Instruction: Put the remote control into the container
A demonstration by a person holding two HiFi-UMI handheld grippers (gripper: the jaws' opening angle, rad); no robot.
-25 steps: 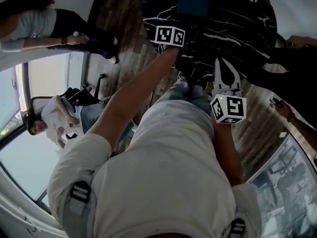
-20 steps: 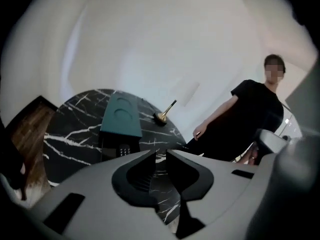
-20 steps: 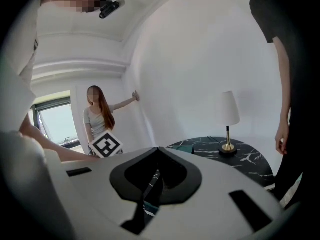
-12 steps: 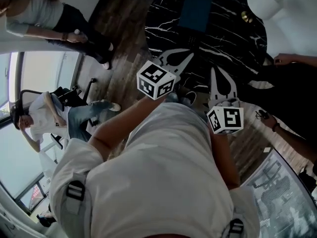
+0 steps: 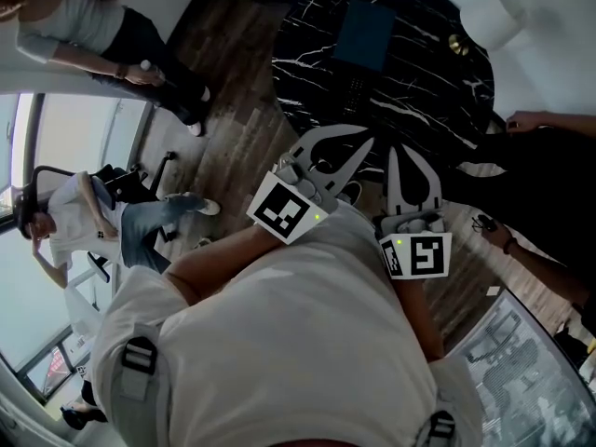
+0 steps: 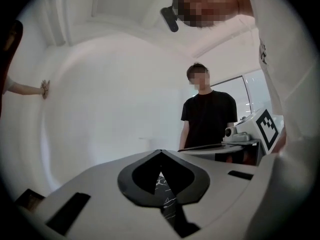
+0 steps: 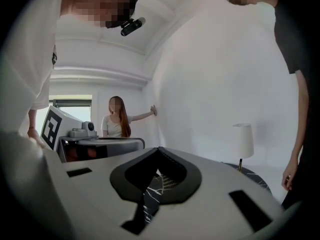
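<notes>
Pointing out from the chest toward the surface, the left tool sits at the end of a bare forearm bent across the white shirt and is angled up and to the right. The right tool is held close beside it and aims nearly straight ahead. Each tool's own view shows its two pale, smooth plastic jaws clenched tip to tip. They leave a spade-shaped gap lined with black padding, with nothing gripped in it and only veined marble visible through it. Both tools hover over the near edge of the surface, well apart from the task's things. The surface is a round slab of glossy black marble streaked with thin white veins. On its far half lies the container, a flat, dark blue rectangular tray. The remote is a slim dark bar, hard to make out against the marble, and seems to lie just beside the container's near edge. A lamp with a white drum shade and a brass foot stands at the far right rim. Beneath is a floor of grey-brown wood planks.
</notes>
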